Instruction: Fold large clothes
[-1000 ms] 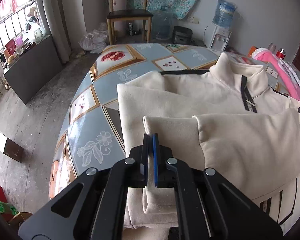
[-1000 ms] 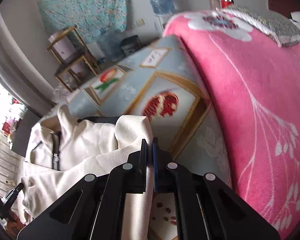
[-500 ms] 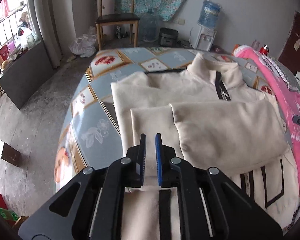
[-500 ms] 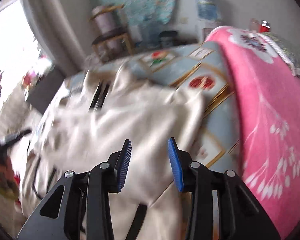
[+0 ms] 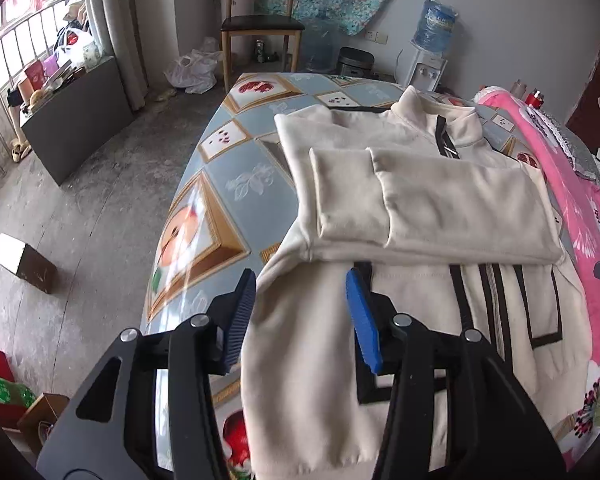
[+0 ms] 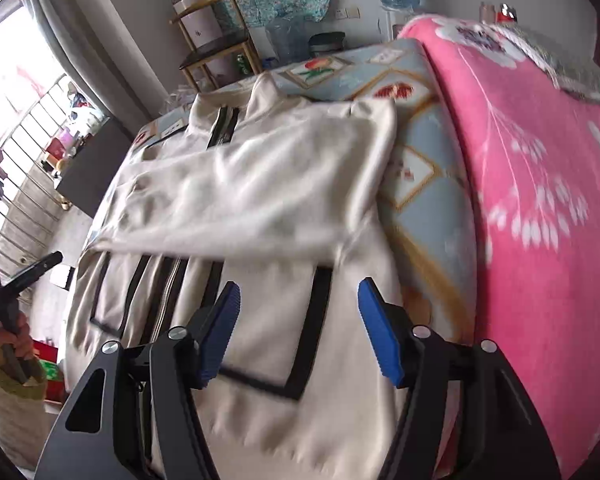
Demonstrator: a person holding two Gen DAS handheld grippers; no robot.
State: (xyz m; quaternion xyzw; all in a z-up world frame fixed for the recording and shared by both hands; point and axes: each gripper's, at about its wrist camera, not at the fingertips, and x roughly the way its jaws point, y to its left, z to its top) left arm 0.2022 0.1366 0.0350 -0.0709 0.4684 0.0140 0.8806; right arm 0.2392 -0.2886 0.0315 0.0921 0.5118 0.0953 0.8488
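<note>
My cream jacket (image 5: 420, 200) lies flat on the bed (image 5: 236, 184), on the blue sheet with fruit pictures. Both sleeves are folded across its chest, one on top of the other. Its collar is at the far end of the bed and its hem is at the near end, close to me. My left gripper (image 5: 302, 316) hangs over the near left part of the jacket, just below the folded sleeves. Its jaws are opening, with nothing pinched between the blue pads; the cloth lies under them. My right gripper (image 6: 300, 328) hangs over the near right part of the jacket, by the black line of a pocket. Its jaws are opening too, and they hold nothing. A pink flowered blanket (image 6: 540, 200) lies on the bed just beside the jacket's right side. Past the far end of the bed stand a wooden chair (image 5: 260, 28) and a blue water bottle (image 5: 436, 26). The bottle has a label, but it is too small to read. My grippers cover the jacket's hem, and the right view is a bit blurry.
</note>
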